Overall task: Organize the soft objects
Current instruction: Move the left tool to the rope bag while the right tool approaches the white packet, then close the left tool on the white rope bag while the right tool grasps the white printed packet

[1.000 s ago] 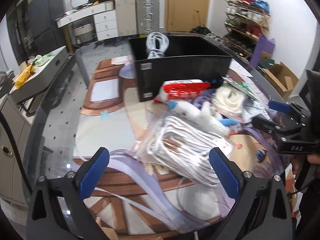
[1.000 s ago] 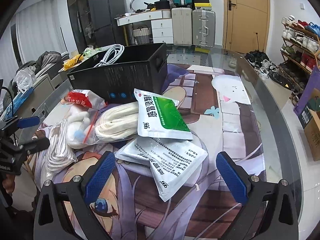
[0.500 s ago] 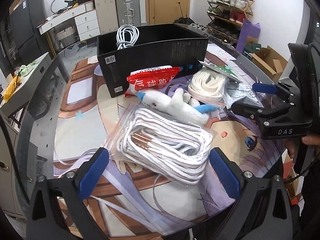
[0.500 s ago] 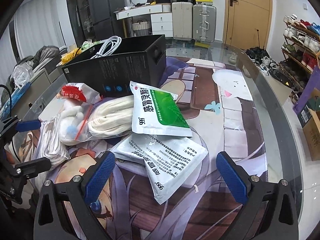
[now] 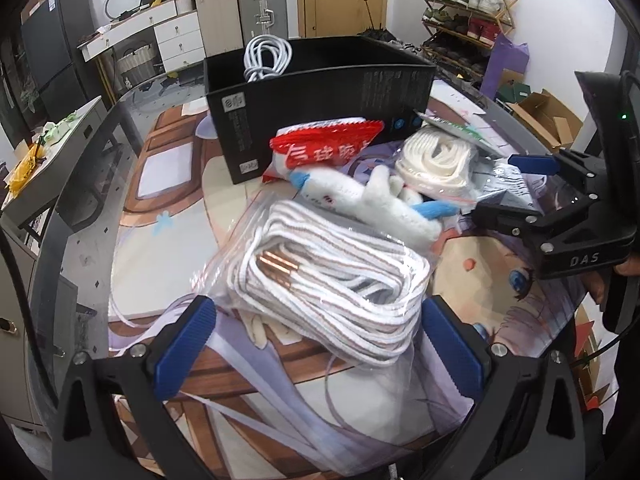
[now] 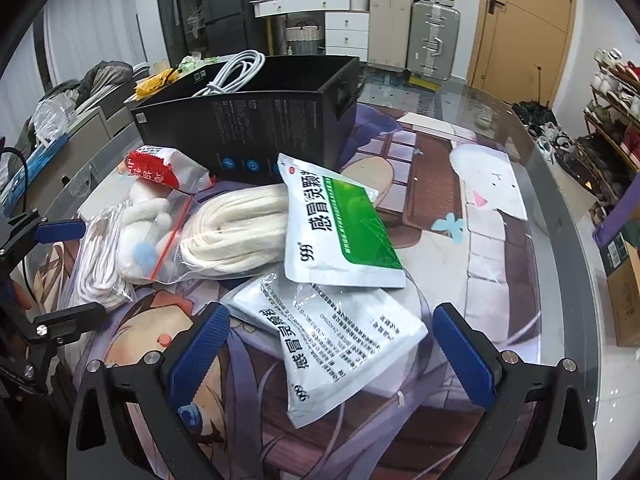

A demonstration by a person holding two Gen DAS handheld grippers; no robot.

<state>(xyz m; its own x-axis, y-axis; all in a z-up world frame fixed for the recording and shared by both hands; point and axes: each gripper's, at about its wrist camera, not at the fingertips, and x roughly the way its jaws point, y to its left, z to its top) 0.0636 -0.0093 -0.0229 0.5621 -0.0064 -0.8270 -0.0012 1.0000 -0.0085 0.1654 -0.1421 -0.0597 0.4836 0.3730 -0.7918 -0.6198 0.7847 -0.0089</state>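
A heap of soft things lies on the printed mat in front of an open black box (image 5: 320, 92) that holds a white cable (image 5: 266, 56). My left gripper (image 5: 316, 344) is open, its fingers either side of a clear bag of white striped cord (image 5: 332, 276). Behind it lie a white plush toy (image 5: 372, 200), a red-topped packet (image 5: 324, 144) and a bag of cream rope (image 5: 436, 160). My right gripper (image 6: 328, 352) is open over a white sachet (image 6: 336, 332); a green-and-white sachet (image 6: 340, 232) lies beyond. The cream rope (image 6: 236, 236) and the box (image 6: 256, 120) also show there.
The glass table's curved edge (image 6: 560, 208) runs on the right, with a shoe rack (image 6: 616, 112) and cardboard boxes on the floor beyond. Suitcases (image 6: 432, 40), a white desk and a door stand at the back. A grey side cabinet (image 5: 48, 160) stands left of the table.
My left gripper has moved forward and turned right, so the striped cord bag now sits between its fingers. My right gripper has come closer to the white sachet. Both stayed open.
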